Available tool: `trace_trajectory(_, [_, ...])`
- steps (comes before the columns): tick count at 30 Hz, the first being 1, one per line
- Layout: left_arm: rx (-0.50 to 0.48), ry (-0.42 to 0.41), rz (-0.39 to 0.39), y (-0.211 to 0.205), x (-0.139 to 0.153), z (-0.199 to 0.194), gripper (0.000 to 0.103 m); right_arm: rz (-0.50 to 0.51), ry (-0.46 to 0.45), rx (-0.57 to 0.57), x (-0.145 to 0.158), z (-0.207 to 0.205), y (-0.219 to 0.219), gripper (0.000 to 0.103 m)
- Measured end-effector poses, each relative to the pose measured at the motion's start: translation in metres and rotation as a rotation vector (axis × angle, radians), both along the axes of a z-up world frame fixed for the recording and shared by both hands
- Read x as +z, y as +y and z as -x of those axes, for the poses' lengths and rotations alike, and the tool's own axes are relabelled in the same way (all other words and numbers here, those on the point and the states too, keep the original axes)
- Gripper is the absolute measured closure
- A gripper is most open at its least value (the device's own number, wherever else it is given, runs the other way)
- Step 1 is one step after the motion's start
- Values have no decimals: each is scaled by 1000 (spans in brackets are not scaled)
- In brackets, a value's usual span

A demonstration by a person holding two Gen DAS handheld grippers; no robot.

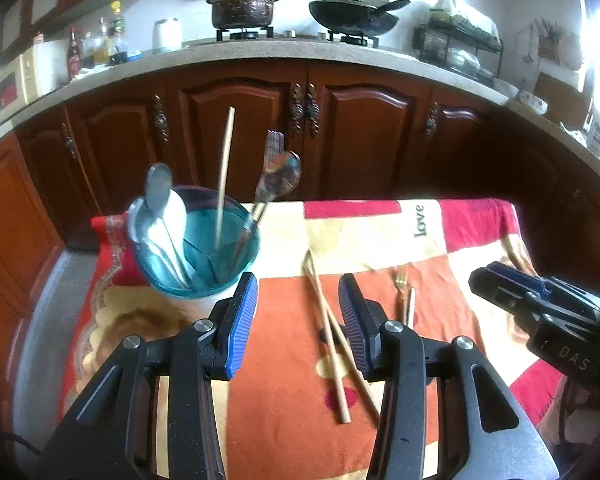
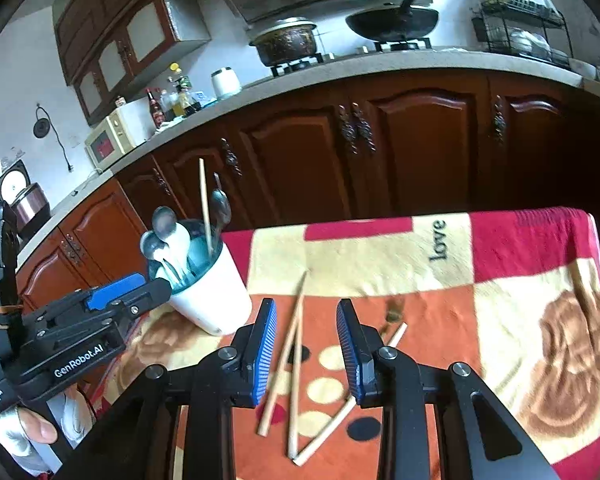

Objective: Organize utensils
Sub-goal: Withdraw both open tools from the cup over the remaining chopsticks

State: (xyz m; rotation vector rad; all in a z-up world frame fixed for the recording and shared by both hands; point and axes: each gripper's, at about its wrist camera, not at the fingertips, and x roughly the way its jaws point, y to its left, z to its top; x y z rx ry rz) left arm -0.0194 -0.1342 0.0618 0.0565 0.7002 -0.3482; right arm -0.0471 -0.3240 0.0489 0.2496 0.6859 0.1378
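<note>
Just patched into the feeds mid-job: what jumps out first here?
The utensil cup at the cloth's far left corner, bristling with spoons and one upright chopstick. Nearer, loose chopsticks lie crossed on the orange patch, beneath the open right tool; the left tool is open too.

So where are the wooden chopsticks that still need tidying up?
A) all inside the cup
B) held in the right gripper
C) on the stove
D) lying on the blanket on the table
D: several loose chopsticks lie crossed on the blanket, with only one stick standing in the cup, and the right gripper is open and empty above them.
</note>
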Motion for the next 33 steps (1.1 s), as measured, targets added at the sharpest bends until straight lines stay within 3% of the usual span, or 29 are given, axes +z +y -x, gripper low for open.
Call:
trace_trajectory(11, [-22,90,-3,0,-33,0,61,-30,89,-22,-38,2,-25,72])
trace_trajectory(17, [-11,162,-21,5,-64,-4,61,-107,150,0,-65,-11,-29,72])
trace_trajectory(25, [-3,212,-3,11,-83,-11,61,-208,205,133,-88,-75,6,78])
trace_trajectory(33, [14,240,3,27,-94,-24,61,-160,300,170,-124,-148,47,80])
